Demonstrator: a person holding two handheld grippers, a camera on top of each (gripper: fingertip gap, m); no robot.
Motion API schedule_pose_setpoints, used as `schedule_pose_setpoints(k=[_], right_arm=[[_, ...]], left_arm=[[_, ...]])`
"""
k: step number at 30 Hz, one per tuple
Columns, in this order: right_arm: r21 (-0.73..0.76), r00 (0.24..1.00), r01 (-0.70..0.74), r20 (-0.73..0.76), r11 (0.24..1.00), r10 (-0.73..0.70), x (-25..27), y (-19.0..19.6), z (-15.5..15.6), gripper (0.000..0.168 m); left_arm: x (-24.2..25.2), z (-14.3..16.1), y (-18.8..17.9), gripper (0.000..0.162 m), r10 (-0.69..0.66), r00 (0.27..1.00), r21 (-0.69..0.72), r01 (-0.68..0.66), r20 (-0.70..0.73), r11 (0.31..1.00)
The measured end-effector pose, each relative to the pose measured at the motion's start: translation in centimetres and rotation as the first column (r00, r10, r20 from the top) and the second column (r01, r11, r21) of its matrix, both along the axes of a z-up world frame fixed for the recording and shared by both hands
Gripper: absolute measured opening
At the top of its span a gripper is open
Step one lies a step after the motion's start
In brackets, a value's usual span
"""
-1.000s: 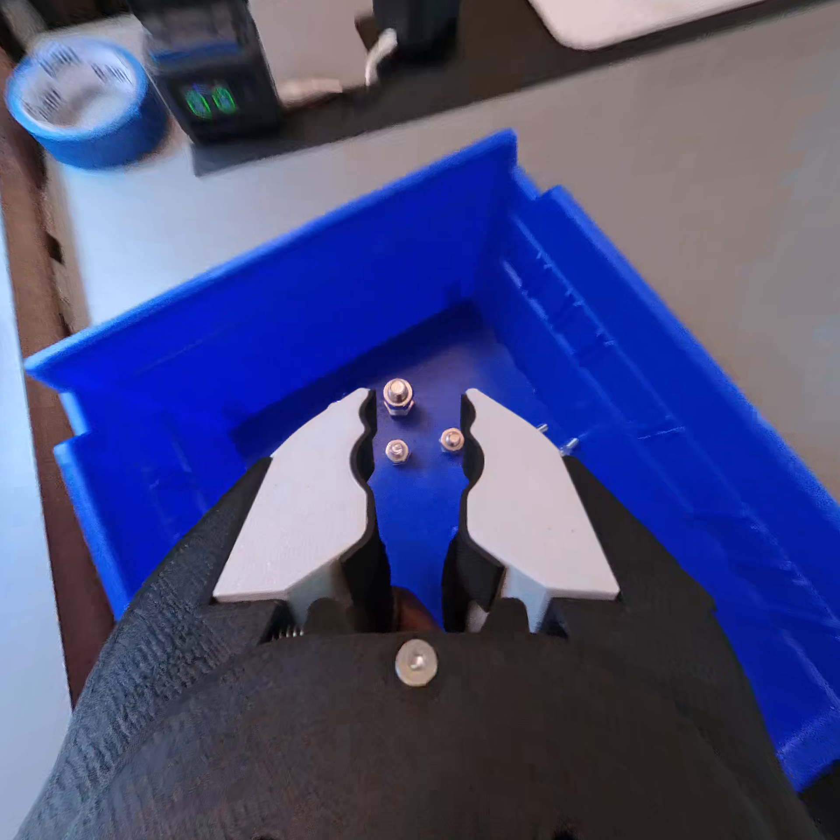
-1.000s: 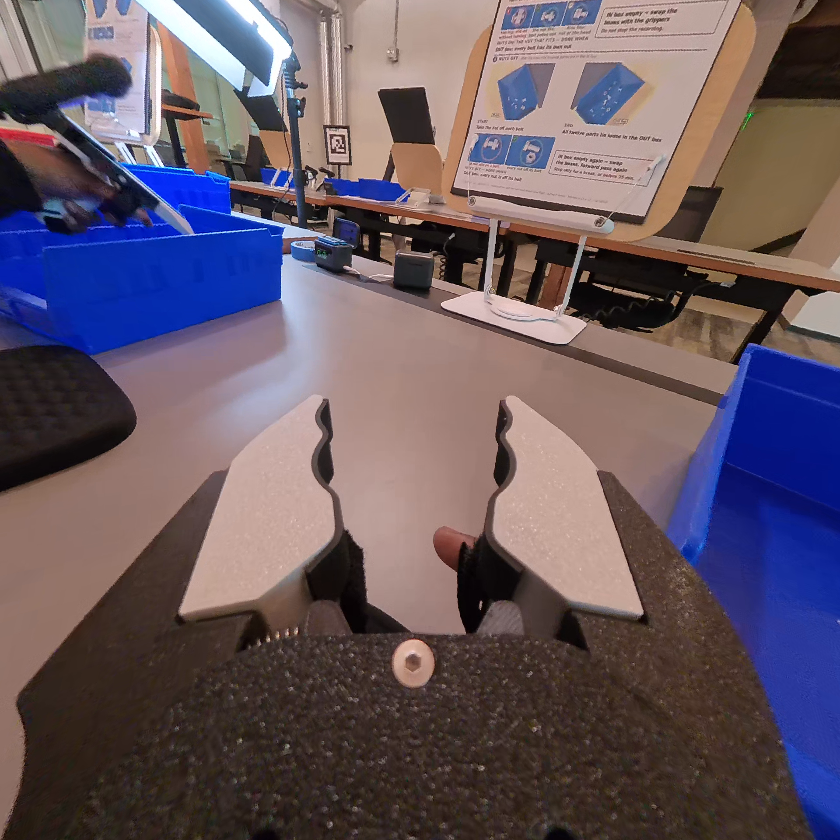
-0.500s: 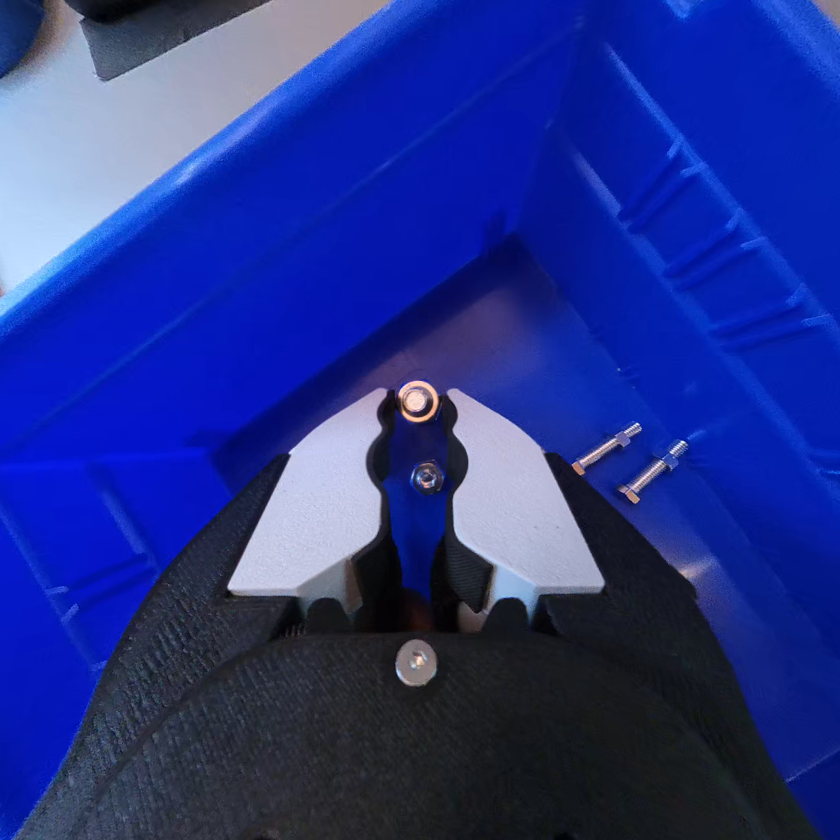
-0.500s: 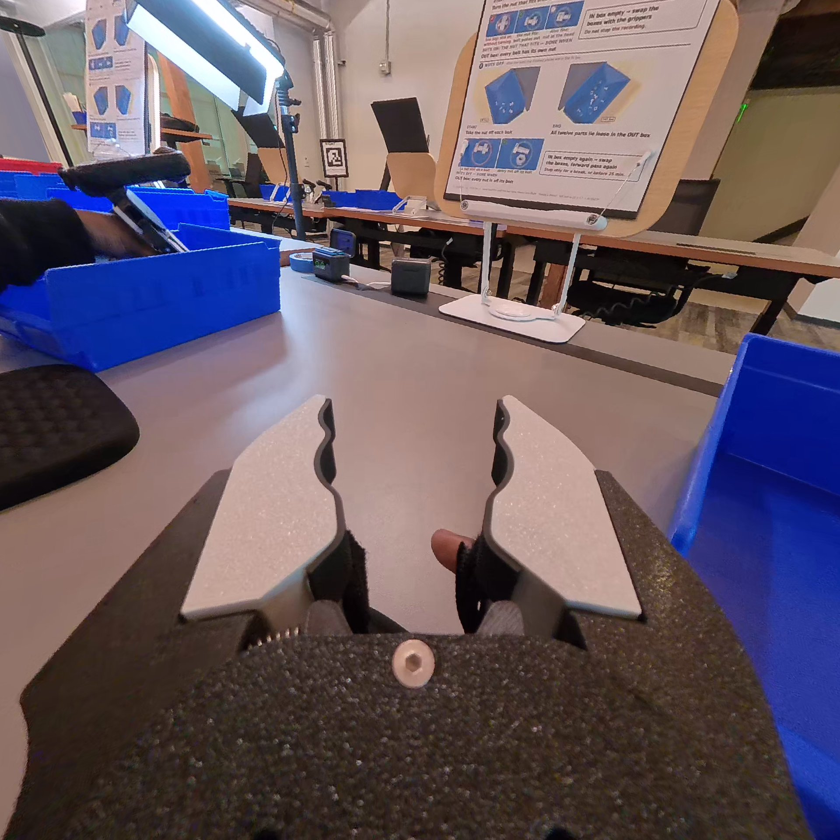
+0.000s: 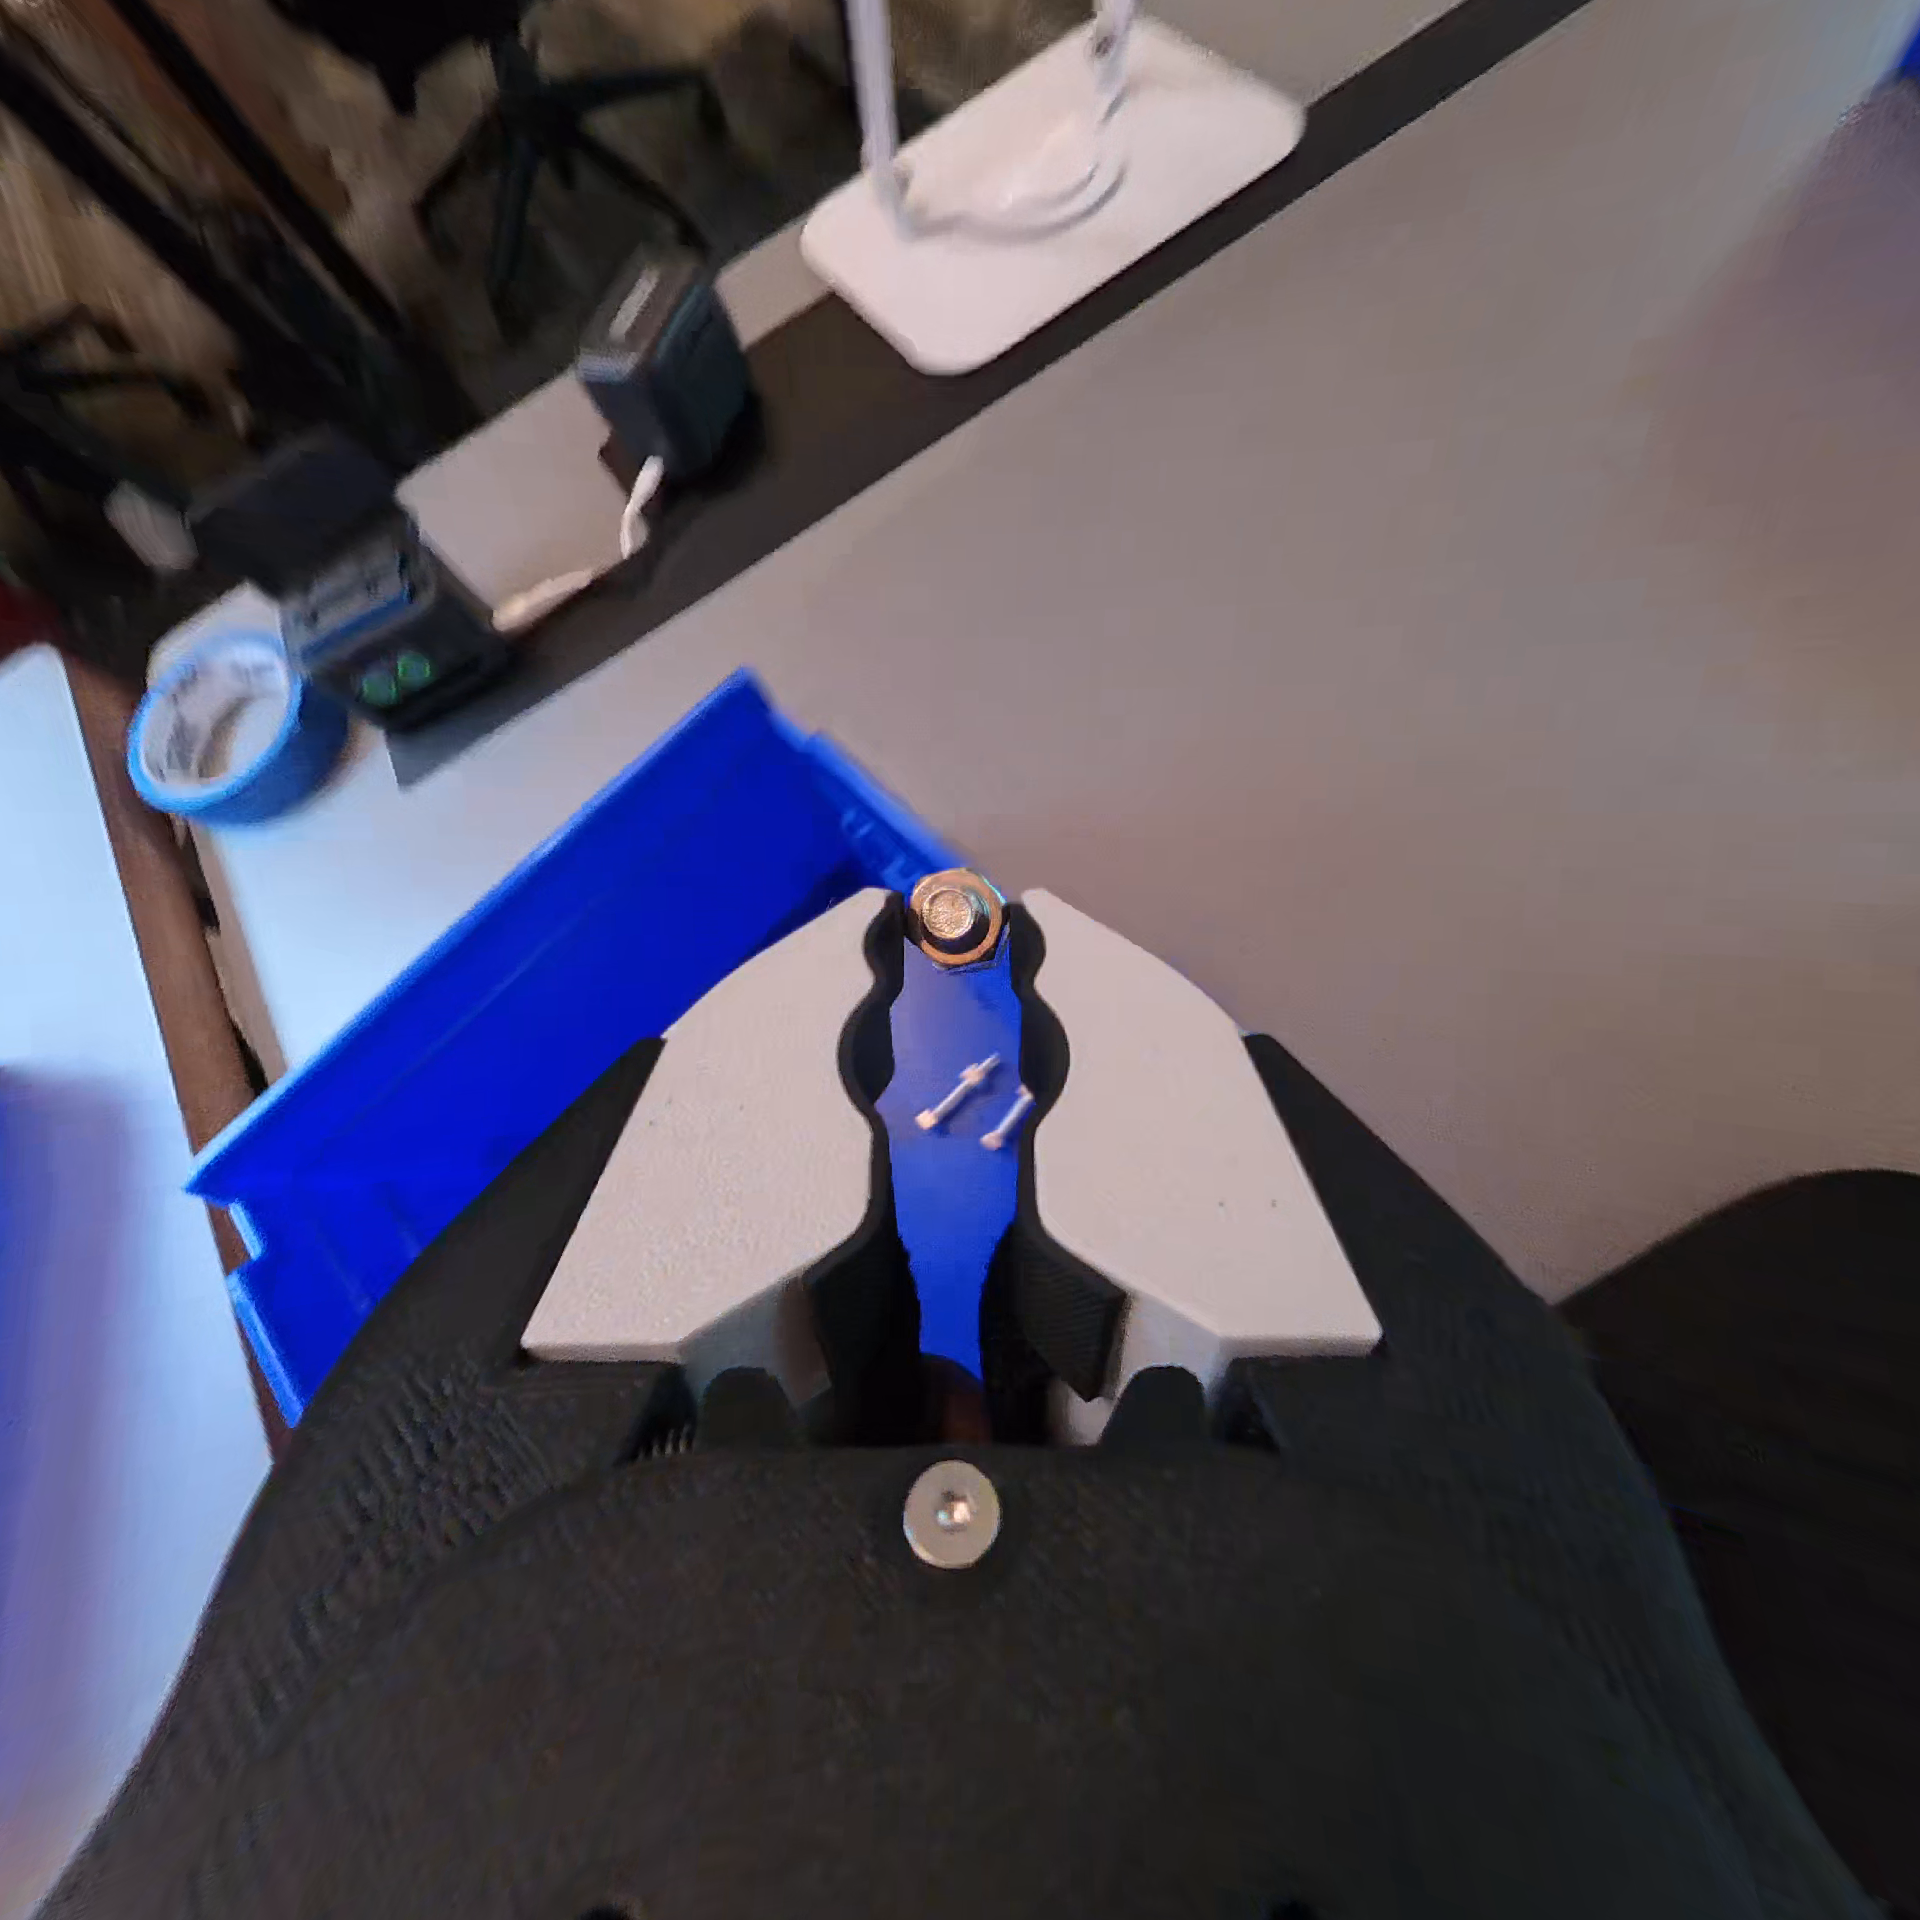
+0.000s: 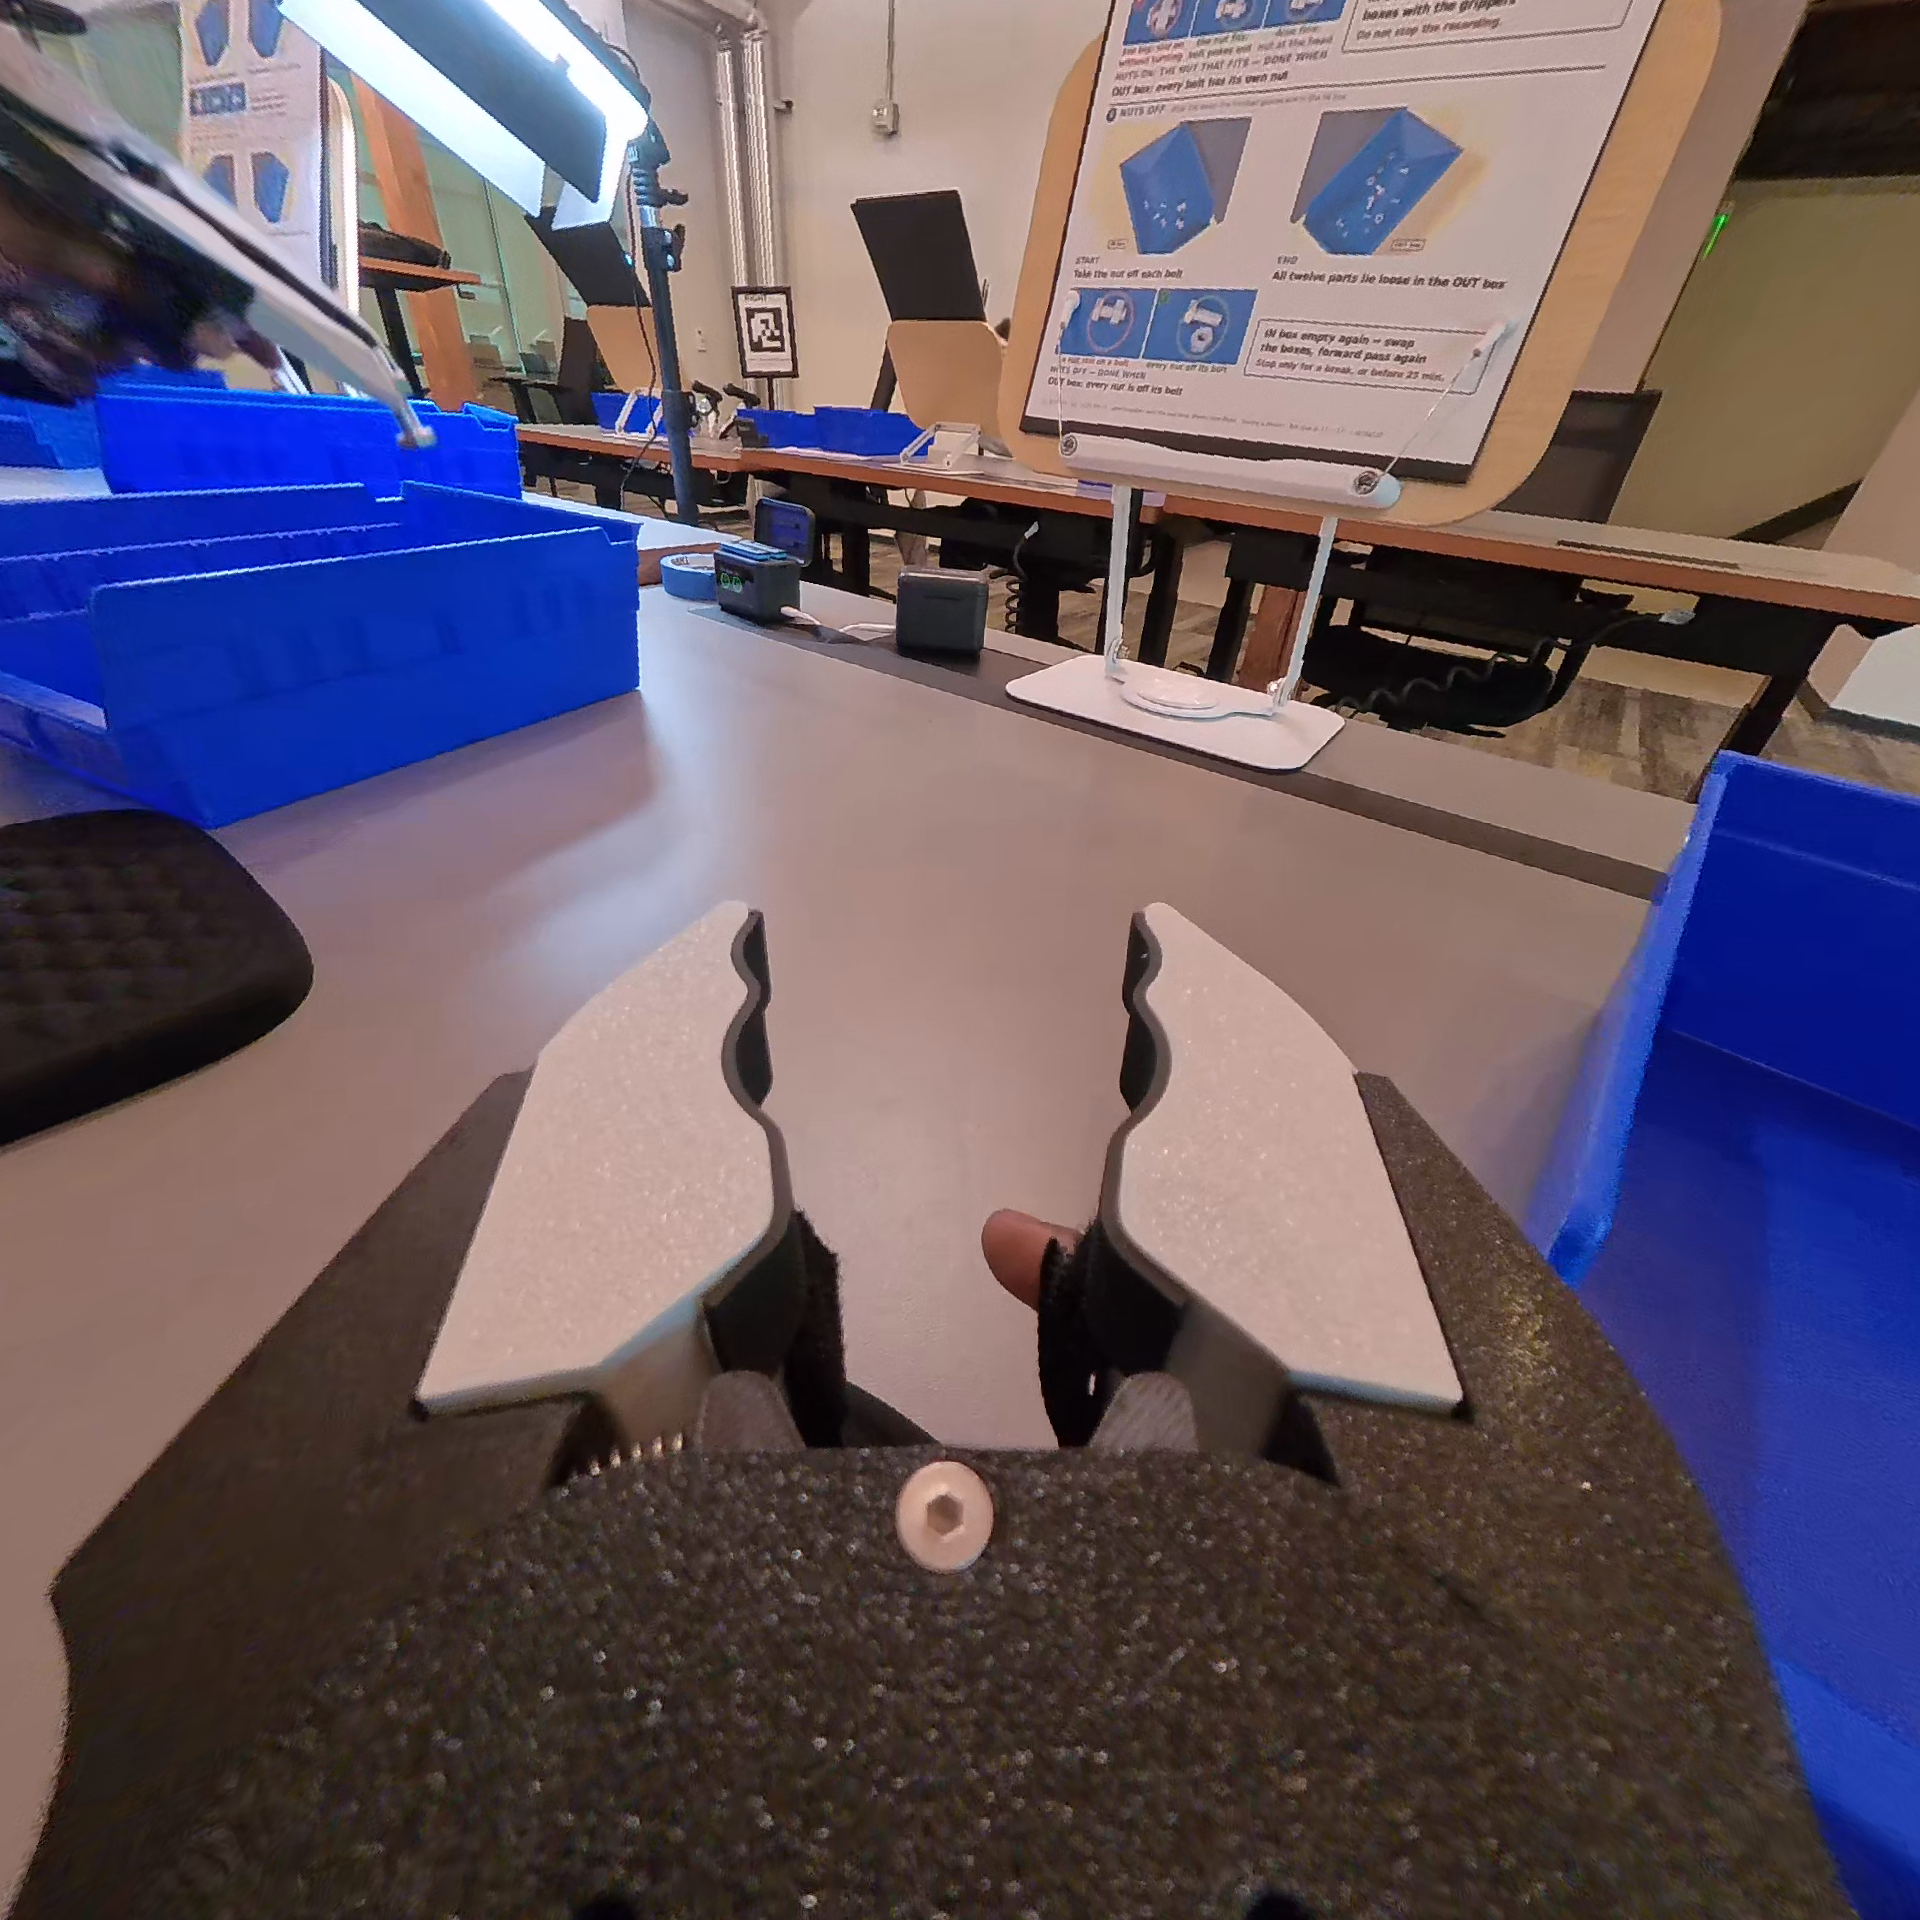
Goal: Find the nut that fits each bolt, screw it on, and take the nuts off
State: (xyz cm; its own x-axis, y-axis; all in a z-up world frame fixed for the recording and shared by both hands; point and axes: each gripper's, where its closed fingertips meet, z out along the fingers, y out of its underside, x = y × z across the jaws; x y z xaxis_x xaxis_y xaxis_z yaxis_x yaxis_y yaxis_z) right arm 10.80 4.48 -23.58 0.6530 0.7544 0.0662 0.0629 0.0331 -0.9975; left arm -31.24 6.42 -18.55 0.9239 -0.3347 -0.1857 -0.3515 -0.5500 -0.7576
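You're in a workshop of long benches, at a grey worktop [image 6: 935,883]. The blue bin [image 5: 540,987] sits on it; above that bin your left claw [image 5: 954,920] pinches a bolt with its nut [image 5: 954,923]. Your right claw [image 6: 943,935], spread and empty, should probably grip the nut next. Two small bolts [image 5: 977,1107] lie inside the bin.

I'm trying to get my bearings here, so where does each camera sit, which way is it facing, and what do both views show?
Left wrist view: on the left gripper, looking down over the blue bin; its fingers pinch a bolt with a nut.
Right wrist view: on the right gripper, low over the grey table, facing the instruction board; fingers apart, a fingertip shows.
Shared: bin, blue tape roll, board's white stand.
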Motion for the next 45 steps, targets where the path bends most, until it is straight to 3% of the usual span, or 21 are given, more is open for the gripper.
schedule_pose_setpoints(k=[3, 7, 11, 17, 26, 37, 40, 45], right_arm=[[0.004, 1.0, -0.001, 0.012, 1.0, 0.001, -0.1, 0.0, -0.1, 0.066], [0.006, 1.0, -0.004, 0.018, 1.0, 0.004, -0.2, -0.1, -0.2, 0.066], [0.006, 1.0, -0.008, 0.021, 1.0, 0.008, -0.2, -0.1, -0.2, 0.065], [0.016, 0.999, -0.006, 0.049, 1.0, 0.006, -0.5, -0.2, -0.4, 0.064], [0.02, 0.996, -0.018, 0.088, 1.0, 0.017, -0.9, -0.4, -0.8, 0.064], [0.009, 0.985, -0.073, 0.158, 0.997, 0.071, -2.0, -0.9, -1.5, 0.055], [-0.052, 0.95, -0.198, 0.235, 0.979, 0.204, -4.0, -2.6, -2.4, 0.041], [-0.25, 0.825, -0.412, 0.307, 0.876, 0.475, -8.6, -6.7, -4.8, 0.025]], left_arm=[[5.8, 1.9, -1.5, 0.019, -0.118, 0.993, 0.054, 0.118, -0.005, 0.991], [14.8, 1.2, -4.1, 0.019, -0.329, 0.944, 0.07, 0.329, -0.008, 0.942], [22.5, -2.1, -6.4, 0.019, -0.507, 0.862, 0.027, 0.507, 0.012, 0.862], [29.6, -8.7, -8.4, 0.019, -0.616, 0.785, -0.091, 0.619, 0.06, 0.78], [31.0, -13.3, -9.3, 0.019, -0.626, 0.78, -0.182, 0.618, 0.016, 0.765], [31.5, -14.1, -9.8, 0.024, -0.629, 0.775, -0.181, 0.629, 0.065, 0.756], [31.5, -13.3, -9.9, 0.042, -0.624, 0.771, -0.112, 0.636, 0.126, 0.764], [30.8, -9.2, -9.8, 0.059, -0.635, 0.716, 0.2, 0.603, 0.291, 0.772]])
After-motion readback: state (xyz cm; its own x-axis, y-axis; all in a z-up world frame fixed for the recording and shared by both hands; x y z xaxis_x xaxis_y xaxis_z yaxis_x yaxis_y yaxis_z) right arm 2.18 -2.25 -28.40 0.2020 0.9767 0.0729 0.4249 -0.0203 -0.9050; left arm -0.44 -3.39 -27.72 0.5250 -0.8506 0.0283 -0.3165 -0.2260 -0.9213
